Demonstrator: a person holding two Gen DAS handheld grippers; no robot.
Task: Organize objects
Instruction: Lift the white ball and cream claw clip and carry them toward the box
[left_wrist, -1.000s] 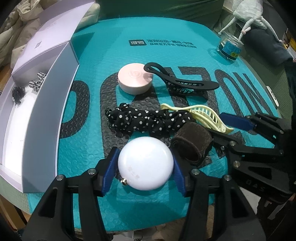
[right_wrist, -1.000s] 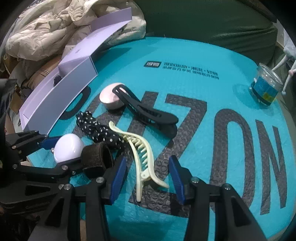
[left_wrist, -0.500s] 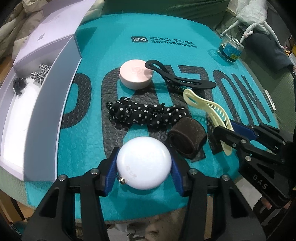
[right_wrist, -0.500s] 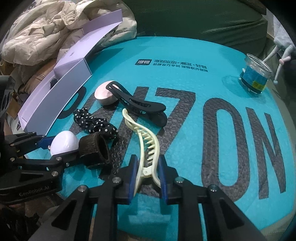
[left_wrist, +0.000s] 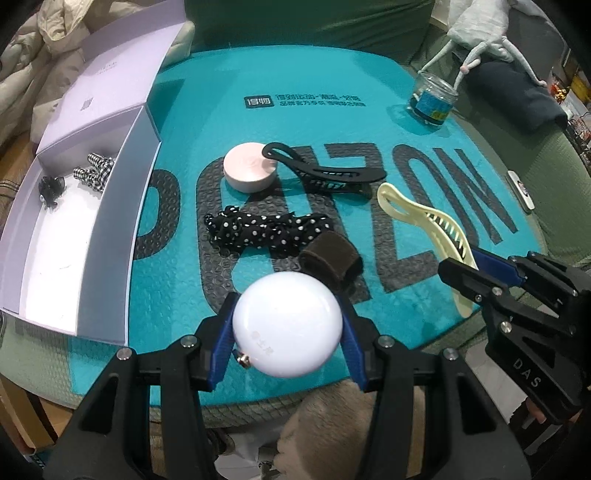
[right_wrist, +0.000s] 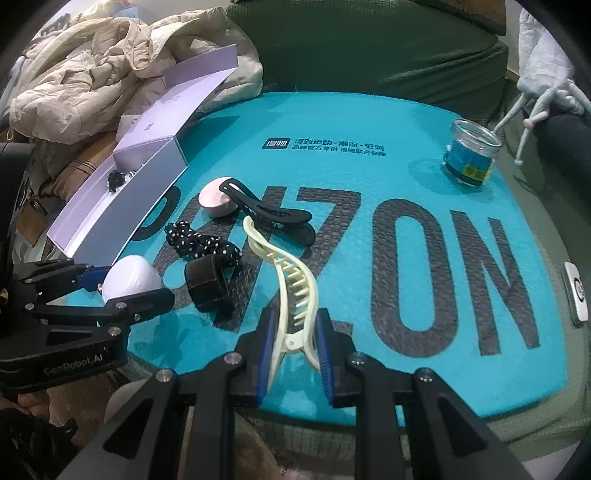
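My left gripper (left_wrist: 288, 332) is shut on a white round case (left_wrist: 287, 325) and holds it above the near edge of the teal mat (left_wrist: 295, 122). My right gripper (right_wrist: 293, 345) is shut on the handle end of a cream hair claw clip (right_wrist: 291, 284), lifted off the mat; the clip (left_wrist: 424, 225) also shows at the right of the left wrist view. On the mat lie a brown velvet band (left_wrist: 330, 263), a black polka-dot scrunchie (left_wrist: 266, 229), a pink round case (left_wrist: 251, 171) and a black hair clip (left_wrist: 325, 173).
An open lilac box (left_wrist: 107, 206) stands at the mat's left with a small black claw clip (left_wrist: 50, 186) and checked hair ties (left_wrist: 94, 170) inside; its lid leans back. A glass jar (left_wrist: 432, 101) sits at the far right. A padded jacket (right_wrist: 92, 74) lies behind the box.
My right gripper shut on the cream claw clip and lifted it off the mat. My left gripper rose a little with the white case in it.
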